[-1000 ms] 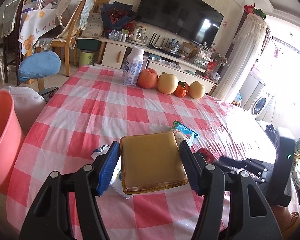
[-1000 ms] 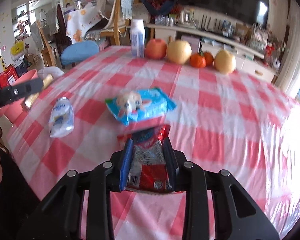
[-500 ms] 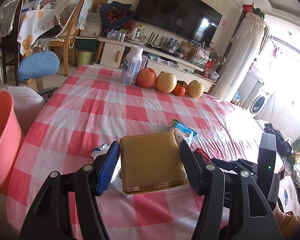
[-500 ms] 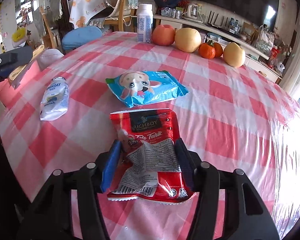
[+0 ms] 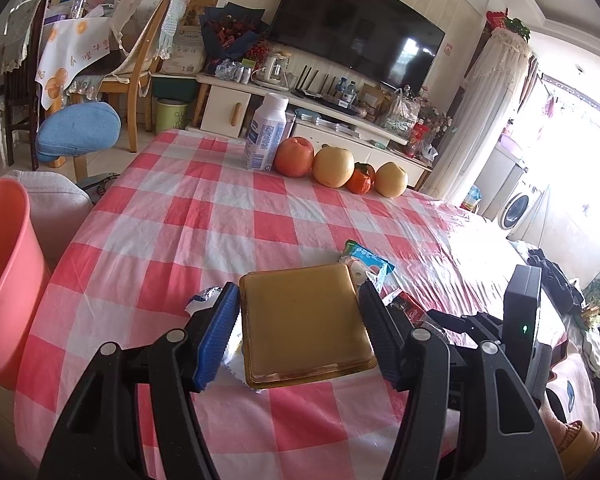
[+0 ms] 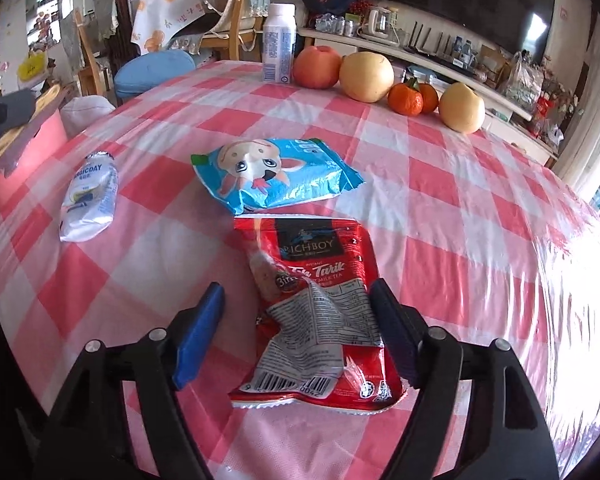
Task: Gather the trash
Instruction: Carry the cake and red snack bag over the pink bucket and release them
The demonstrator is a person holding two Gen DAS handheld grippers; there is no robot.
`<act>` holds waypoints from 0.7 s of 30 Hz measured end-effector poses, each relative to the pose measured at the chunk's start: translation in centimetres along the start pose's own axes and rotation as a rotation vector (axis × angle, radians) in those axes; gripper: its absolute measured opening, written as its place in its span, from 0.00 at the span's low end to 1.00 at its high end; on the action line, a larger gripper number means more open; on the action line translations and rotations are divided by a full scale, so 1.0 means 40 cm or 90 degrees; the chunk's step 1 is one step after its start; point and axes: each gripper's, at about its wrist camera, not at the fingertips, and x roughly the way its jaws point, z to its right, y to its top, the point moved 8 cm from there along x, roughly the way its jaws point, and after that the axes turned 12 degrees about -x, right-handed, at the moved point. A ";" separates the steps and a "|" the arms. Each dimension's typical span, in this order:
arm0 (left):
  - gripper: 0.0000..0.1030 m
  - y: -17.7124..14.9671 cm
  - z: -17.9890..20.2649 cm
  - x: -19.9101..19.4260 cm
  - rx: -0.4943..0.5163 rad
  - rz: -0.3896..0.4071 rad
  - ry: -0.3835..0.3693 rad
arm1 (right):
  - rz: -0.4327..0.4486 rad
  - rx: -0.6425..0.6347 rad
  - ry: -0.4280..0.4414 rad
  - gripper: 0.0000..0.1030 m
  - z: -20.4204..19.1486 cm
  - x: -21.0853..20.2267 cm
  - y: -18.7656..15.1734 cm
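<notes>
A: Trash first: the red milk-tea packet [image 6: 320, 320] lies flat on the checked tablecloth [image 6: 440, 200] between the right gripper [image 6: 298, 334] fingers, which have just been opening and now stand spread; the right pad sits just beside its edge, the left pad apart.

B: And the left gripper [image 5: 300, 336]?

A: Pinching a flat tan packet [image 5: 304, 320] by both edges, held above the cloth.

B: Beyond the fingers?

A: Blue cartoon wrapper [image 6: 272, 174] just past the red one, a white pouch [image 6: 90, 200] off left, fruit far back. I'd centre the pads on the crumpled near end before closing.
</notes>
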 end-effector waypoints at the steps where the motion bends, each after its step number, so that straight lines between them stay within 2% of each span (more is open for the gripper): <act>1: 0.61 0.000 0.000 0.000 0.000 0.000 0.000 | 0.001 0.006 0.006 0.55 0.006 -0.001 0.000; 11: 0.61 0.001 0.004 -0.008 -0.002 0.004 -0.006 | 0.017 0.028 -0.010 0.37 0.024 -0.026 0.002; 16: 0.61 0.007 0.005 -0.015 -0.001 0.009 -0.008 | 0.030 0.045 -0.013 0.35 0.038 -0.048 0.011; 21: 0.61 0.023 -0.006 -0.042 -0.010 0.024 -0.012 | 0.070 0.045 -0.009 0.35 0.021 -0.106 0.060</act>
